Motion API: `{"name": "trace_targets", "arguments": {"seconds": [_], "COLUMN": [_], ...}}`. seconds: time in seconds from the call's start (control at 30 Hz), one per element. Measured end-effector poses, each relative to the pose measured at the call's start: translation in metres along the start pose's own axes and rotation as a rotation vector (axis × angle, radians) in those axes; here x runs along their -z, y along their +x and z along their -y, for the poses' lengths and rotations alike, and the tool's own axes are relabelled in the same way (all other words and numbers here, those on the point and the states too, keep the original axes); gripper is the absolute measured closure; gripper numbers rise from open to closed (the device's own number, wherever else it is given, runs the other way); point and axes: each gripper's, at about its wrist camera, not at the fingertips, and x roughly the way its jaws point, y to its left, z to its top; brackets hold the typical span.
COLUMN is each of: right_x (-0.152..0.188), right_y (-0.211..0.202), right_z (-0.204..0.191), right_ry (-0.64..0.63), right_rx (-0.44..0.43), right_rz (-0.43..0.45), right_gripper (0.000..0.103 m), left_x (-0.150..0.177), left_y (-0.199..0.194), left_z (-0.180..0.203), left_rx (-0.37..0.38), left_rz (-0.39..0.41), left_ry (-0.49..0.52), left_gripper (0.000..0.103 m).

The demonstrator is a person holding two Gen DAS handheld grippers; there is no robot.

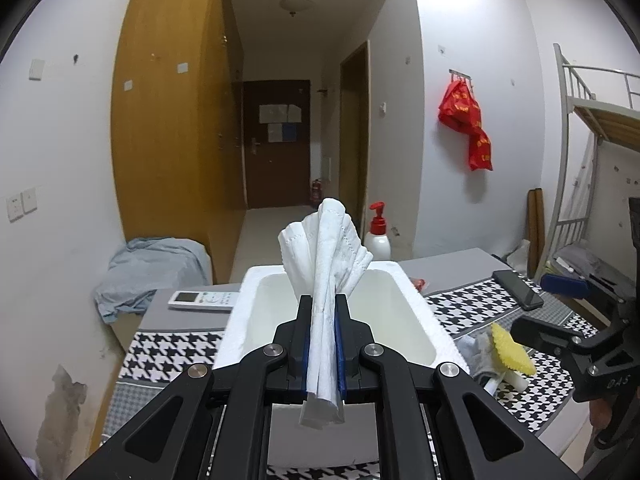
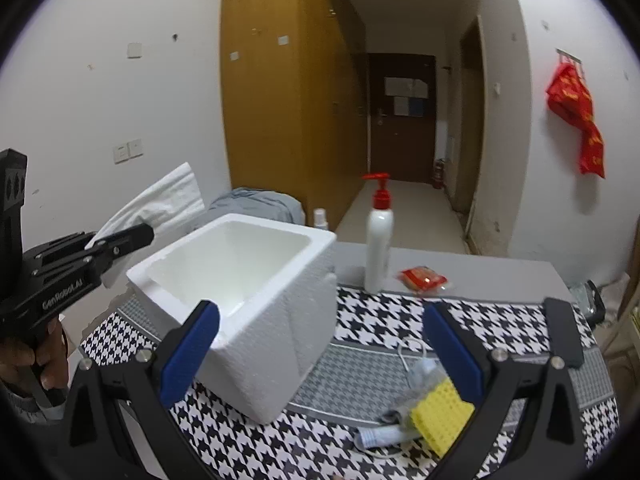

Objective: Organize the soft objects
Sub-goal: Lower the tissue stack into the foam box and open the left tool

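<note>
Left wrist view: left gripper point(image 1: 323, 312) fingers point(image 1: 305, 344) clamped together on a white tissue point(image 1: 326, 248). Tissue runs through the narrow gap between the blue pads, lower end hanging out toward 6 o'clock, upper part fanning out past the fingertips toward 12. Directly beyond and below the fingertips sits the white foam box point(image 1: 404, 280), open top, inside looks bare; the tissue fan overlaps its far rim in this view. Box stands on the houndstooth-covered worktop point(image 1: 472, 300).

At 3–4 o'clock of the box: yellow sponge point(image 1: 512, 350) lying on grey cloth point(image 1: 476, 350), and the right gripper's black body at the frame's right edge. At 9 o'clock of the box, a white remote point(image 1: 204, 300). Behind the box at 1 o'clock, white pump bottle point(image 1: 378, 236) with red top. Dark phone point(image 1: 518, 288) farther right.

Right wrist view: right gripper point(image 2: 320, 344) fingers point(image 2: 192, 344) wide apart, nothing between the pads. Yellow sponge point(image 2: 440, 416) and grey cloth point(image 2: 404, 412) lie near the right finger's inner side, at about 5 o'clock of the gap, not touched. Foam box point(image 2: 260, 320) just beside the left finger, at 11 o'clock. Left gripper point(image 2: 120, 240) at 9 o'clock holds the tissue point(image 2: 160, 204) left of the box's rim, above the worktop point(image 2: 360, 372), held by a hand point(image 2: 24, 356). Pump bottle point(image 2: 378, 236) and a red packet point(image 2: 424, 278) farther back.
</note>
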Motion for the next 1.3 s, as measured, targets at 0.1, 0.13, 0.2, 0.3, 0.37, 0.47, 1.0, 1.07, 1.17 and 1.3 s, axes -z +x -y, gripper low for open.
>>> {"name": "trace_targets", "arguments": {"seconds": [0.1,0.13,0.2,0.3,0.37,0.47,1.0,1.07,1.17,1.3], "right_x": [0.005,0.007,0.01,0.016,0.02,0.026,0.034,0.034,0.034,0.034], "right_y": [-0.005,-0.006,-0.009,-0.012,-0.013,-0.016,-0.022,-0.023,-0.024,-0.024], "right_z": [0.007,0.008,0.011,0.017,0.021,0.025,0.035,0.034,0.034,0.035], "right_ry": [0.018,0.023,0.024,0.035,0.046,0.058,0.098,0.092,0.086,0.087], "right_rx": [0.022,0.03,0.047,0.073,0.085,0.098,0.124,0.128,0.133,0.139], "right_rz": [-0.002,-0.003,-0.005,-0.005,-0.009,-0.016,-0.027,-0.026,-0.023,-0.024], "right_gripper": [0.0,0.0,0.0,0.0,0.0,0.0,0.0,0.0,0.0,0.0], "left_x": [-0.002,-0.003,-0.003,-0.005,-0.006,-0.007,-0.008,-0.008,-0.008,-0.007], "left_y": [0.006,0.008,0.012,0.018,0.024,0.03,0.055,0.058,0.06,0.061], "left_z": [0.003,0.004,0.006,0.009,0.01,0.011,0.008,0.007,0.008,0.008], "left_rx": [0.013,0.016,0.022,0.034,0.038,0.045,0.02,0.009,0.01,0.01], "left_rz": [-0.006,-0.009,-0.015,-0.022,-0.03,-0.038,-0.124,-0.137,-0.144,-0.148], "left_ry": [-0.003,-0.003,-0.001,0.006,0.01,0.012,0.014,0.008,0.011,0.014], "left_gripper": [0.093,0.093,0.093,0.093,0.093,0.093,0.093,0.093,0.093,0.093]}}
